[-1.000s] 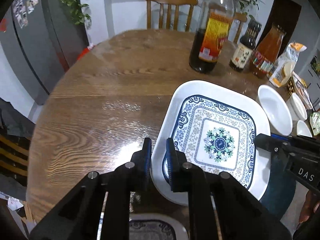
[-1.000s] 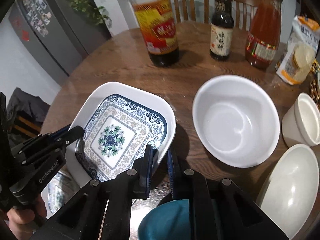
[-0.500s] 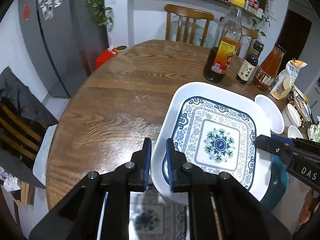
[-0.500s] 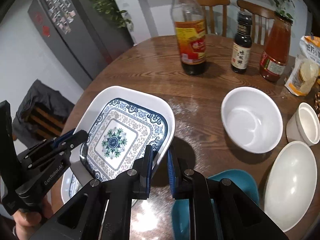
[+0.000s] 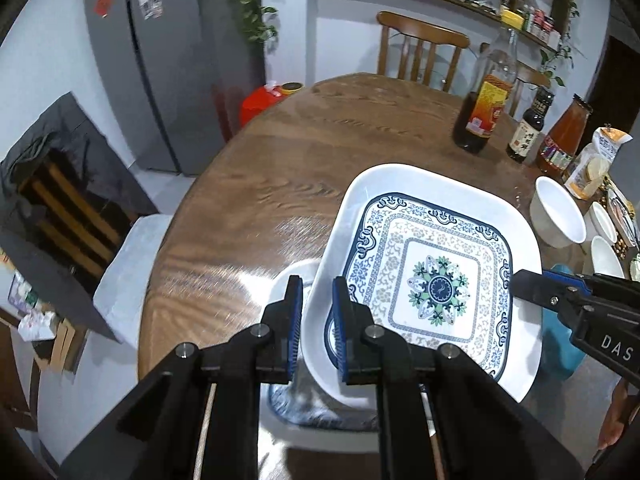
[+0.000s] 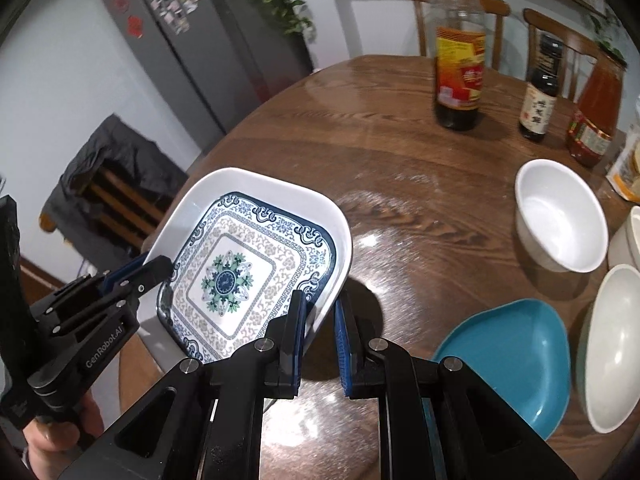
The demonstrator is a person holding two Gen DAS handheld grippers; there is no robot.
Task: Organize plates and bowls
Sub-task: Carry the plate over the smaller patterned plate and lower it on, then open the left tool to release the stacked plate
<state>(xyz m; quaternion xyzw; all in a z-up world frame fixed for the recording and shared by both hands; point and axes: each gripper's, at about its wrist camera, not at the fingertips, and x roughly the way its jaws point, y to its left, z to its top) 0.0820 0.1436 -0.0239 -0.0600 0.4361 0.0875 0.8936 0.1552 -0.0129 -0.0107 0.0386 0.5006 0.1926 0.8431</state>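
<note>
Gripping opposite rims, the left gripper (image 5: 314, 312) and right gripper (image 6: 320, 320) hold the patterned plate (image 5: 432, 280) aloft. A second plate (image 5: 304, 420) lies beneath it on the table (image 5: 340, 140).

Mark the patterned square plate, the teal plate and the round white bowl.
patterned square plate (image 6: 226, 280), right wrist view, centre medallion.
teal plate (image 6: 508, 356), right wrist view, inner face.
round white bowl (image 6: 560, 220), right wrist view, inside.

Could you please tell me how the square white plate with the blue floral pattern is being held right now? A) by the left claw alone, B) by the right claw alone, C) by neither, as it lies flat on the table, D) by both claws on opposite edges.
D: the left claw and the right claw each pinch an opposite rim of the square white plate with the blue floral pattern, which is raised above the round wooden table.
</note>
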